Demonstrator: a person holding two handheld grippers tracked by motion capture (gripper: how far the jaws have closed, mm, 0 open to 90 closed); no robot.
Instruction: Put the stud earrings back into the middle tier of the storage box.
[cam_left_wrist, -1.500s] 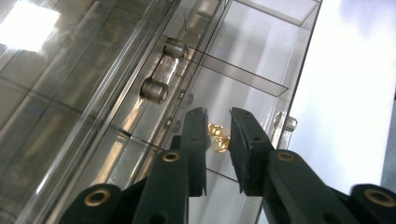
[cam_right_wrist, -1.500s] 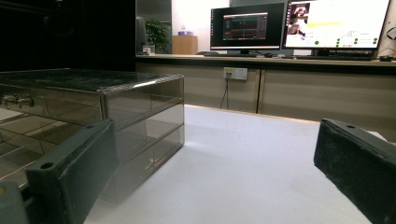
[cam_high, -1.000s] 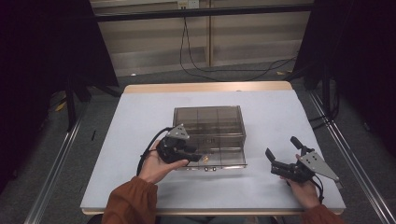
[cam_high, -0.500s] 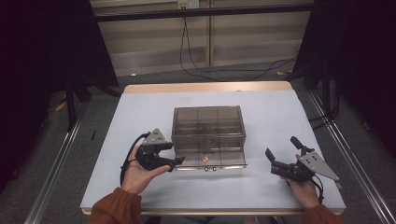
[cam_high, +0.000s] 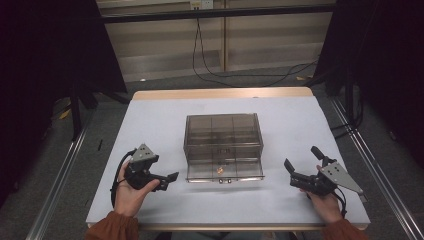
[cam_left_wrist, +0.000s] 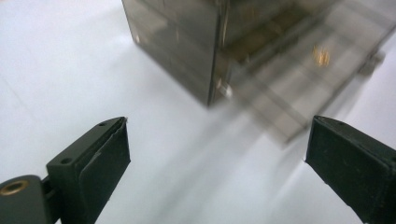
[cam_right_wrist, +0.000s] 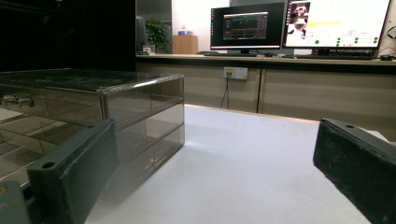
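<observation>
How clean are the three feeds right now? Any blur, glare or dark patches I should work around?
High view: sharp and evenly lit on the table, black at both sides. Left gripper view: the drawer box and its pulled-out drawer are smeared by motion blur, with the white tabletop near washed out. Right gripper view: box fairly sharp, near jaws soft, the monitors behind glaring bright.

The left gripper (cam_high: 167, 180) sits in the left hand (cam_high: 131, 189), low over the surface, and points to the right. Its jaws have just been opening; now they stand wide apart and nothing is between them. An orange sleeve (cam_high: 112, 226) covers the left forearm. The right gripper (cam_high: 295, 170) sits in the right hand (cam_high: 326, 204) and points to the left and a little away from the person. Its jaws also stand wide apart, with nothing between them.
</observation>
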